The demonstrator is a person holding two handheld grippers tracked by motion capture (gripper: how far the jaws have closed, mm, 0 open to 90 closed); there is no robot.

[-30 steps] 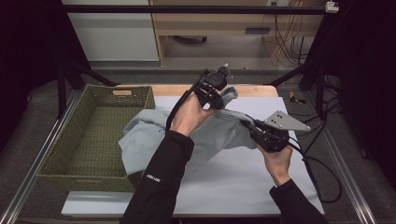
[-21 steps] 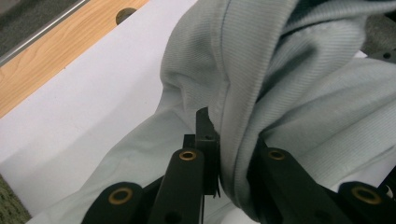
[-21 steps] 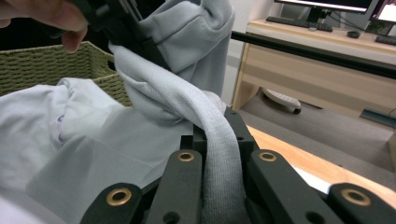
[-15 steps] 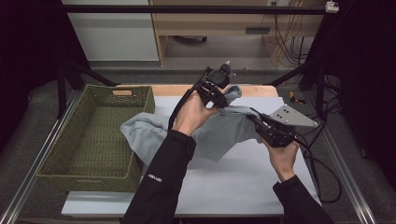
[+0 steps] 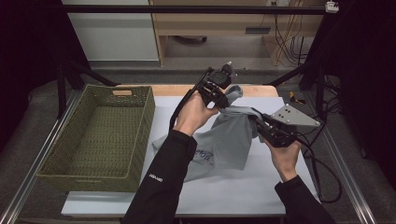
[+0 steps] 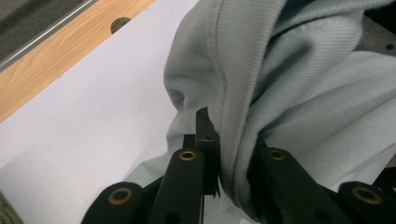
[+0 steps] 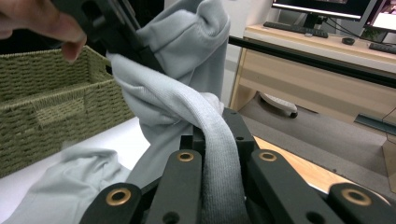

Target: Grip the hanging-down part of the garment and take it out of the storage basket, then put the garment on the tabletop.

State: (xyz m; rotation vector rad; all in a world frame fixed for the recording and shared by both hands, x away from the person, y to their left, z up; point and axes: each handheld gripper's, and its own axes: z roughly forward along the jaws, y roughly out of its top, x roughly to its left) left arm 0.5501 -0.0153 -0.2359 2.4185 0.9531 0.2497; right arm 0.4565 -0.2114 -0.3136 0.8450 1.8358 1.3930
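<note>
Grey shirt [image 5: 224,140] hangs lifted over the white table [image 5: 233,196], pinched in both the left gripper [image 5: 223,99] and right gripper [image 5: 258,122]. It looks mid-spread; next, probably pull the grips apart, beside the basket [image 5: 140,135].

A dim room with grey floor [image 5: 42,121] surrounds the white-topped table [image 5: 233,186]. Beyond its far edge stand a white cabinet [image 5: 112,32] and a wooden desk [image 5: 219,23], cables [image 5: 285,37] hanging at the desk's right.

An empty green woven basket [image 5: 100,135] sits at nine o'clock on the white table [image 5: 243,186]; behind, seemingly a wooden desk [image 5: 224,21].
</note>
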